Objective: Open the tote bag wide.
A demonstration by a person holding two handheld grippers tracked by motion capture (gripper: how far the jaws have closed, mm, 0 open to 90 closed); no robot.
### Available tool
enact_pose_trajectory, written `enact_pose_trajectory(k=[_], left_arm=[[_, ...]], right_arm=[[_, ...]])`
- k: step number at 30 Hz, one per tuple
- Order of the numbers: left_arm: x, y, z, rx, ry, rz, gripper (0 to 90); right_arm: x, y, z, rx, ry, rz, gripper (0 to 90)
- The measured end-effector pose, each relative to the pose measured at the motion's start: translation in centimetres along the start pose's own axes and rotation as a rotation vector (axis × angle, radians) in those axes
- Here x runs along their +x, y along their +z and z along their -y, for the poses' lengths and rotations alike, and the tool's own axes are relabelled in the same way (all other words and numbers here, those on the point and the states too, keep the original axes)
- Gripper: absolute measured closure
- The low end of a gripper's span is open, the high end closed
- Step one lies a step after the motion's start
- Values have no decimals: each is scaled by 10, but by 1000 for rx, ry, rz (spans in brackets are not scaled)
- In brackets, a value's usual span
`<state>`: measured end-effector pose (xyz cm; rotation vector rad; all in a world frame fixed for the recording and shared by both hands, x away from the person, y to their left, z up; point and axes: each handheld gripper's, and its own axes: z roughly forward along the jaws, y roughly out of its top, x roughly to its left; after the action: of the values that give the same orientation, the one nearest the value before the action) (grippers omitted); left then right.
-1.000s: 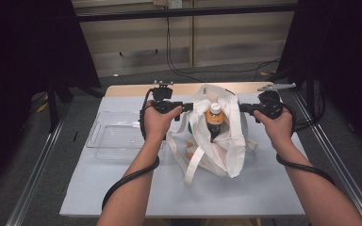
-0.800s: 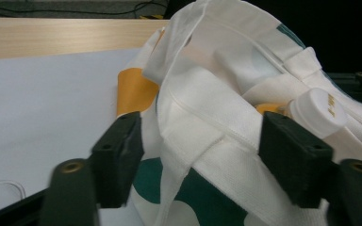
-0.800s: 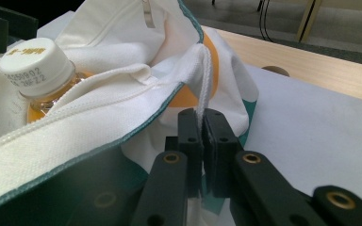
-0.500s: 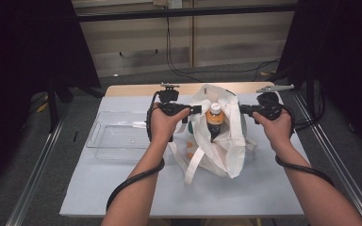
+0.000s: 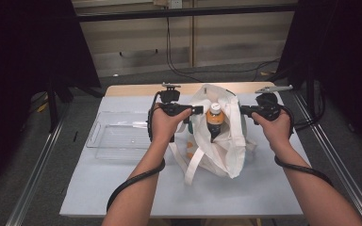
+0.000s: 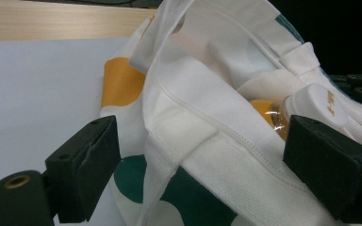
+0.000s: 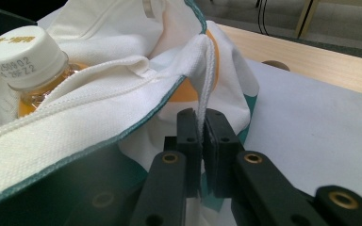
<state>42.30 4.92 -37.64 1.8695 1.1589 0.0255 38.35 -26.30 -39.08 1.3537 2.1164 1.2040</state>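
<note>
While my right gripper (image 7: 201,136) pinches the tote bag (image 5: 221,141) rim mid-table, my left gripper (image 6: 207,174), jaws just spread, straddles the opposite edge; the bottle (image 5: 214,120) stands inside, so next I'd judge re-gripping that edge

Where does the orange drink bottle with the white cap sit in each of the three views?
High view: centre, upright in the white cloth bag, the bottle.
Left gripper view: right of centre, beside the right jaw.
Right gripper view: top left.
Shared landmark: the bag's white rim.
</note>
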Motion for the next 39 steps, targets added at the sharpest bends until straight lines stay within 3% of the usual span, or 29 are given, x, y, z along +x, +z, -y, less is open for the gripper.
enact_pose_trajectory(k=[2,8,15,21,22,24,28,39], left_arm=[[3,-1,1,-4,15,-18,124],[6,-1,5,19,9,5,274],[9,0,10,45,13,-14,402],[8,4,14,93,49,-46,532],[8,4,14,104,59,-55,587],[8,4,15,136,81,-90,790],[10,8,18,136,58,-81,824],[13,6,20,121,44,-71,846]], right_arm=[[0,1,1,1,2,1,865],[-2,2,4,0,12,6,876],[-4,4,8,-3,25,13,883],[-6,4,11,-5,35,18,884],[-7,4,12,-5,37,19,884],[-8,4,14,-7,43,25,884],[-11,4,17,-9,49,25,884],[-14,12,29,18,51,20,884]])
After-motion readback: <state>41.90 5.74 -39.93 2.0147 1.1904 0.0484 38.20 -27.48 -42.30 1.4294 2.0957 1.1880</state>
